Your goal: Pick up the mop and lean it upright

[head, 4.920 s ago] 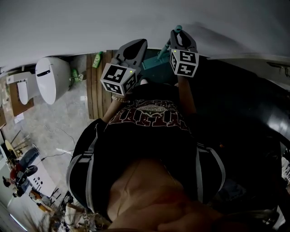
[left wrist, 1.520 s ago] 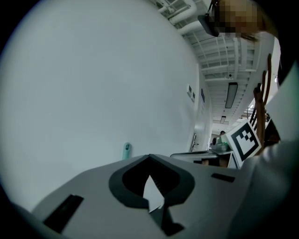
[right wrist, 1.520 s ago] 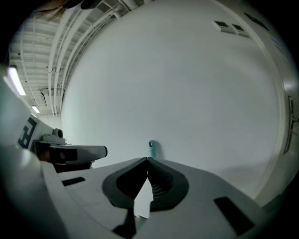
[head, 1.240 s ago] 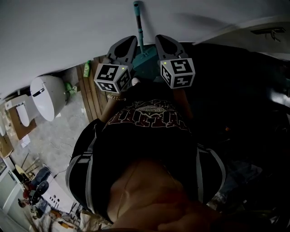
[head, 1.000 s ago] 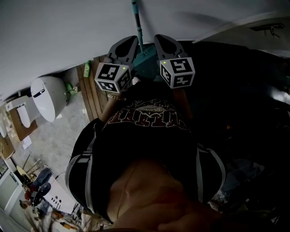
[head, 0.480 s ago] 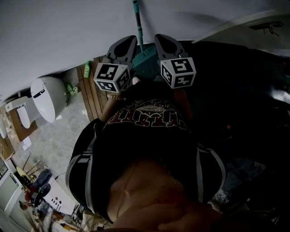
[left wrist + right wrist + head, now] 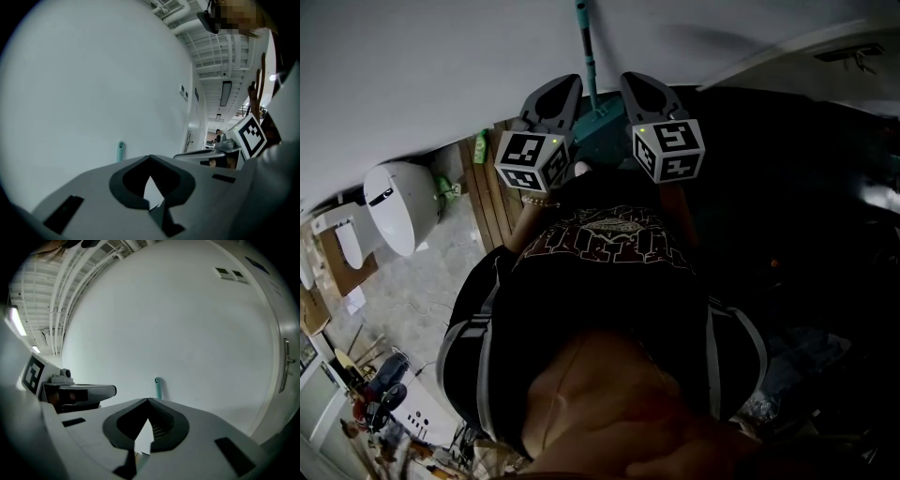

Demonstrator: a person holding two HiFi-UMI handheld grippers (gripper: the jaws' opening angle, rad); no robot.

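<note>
Both grippers shut and empty, mop's up against the wall

My left gripper [image 7: 150, 157] and right gripper [image 7: 148, 400] sit side by side, jaws closed tip to tip on nothing. Just past them the teal mop [image 7: 587, 56] stands upright against the wall [image 7: 441, 66]. There's a toilet [image 7: 394, 206] off to my left.

One mop [image 7: 584, 47] stands at top centre. Two grippers flank it, the left gripper [image 7: 562, 94] and the right gripper [image 7: 639, 92]. One toilet [image 7: 394, 206] sits at the left, with two green items [image 7: 481, 143] near it.
</note>
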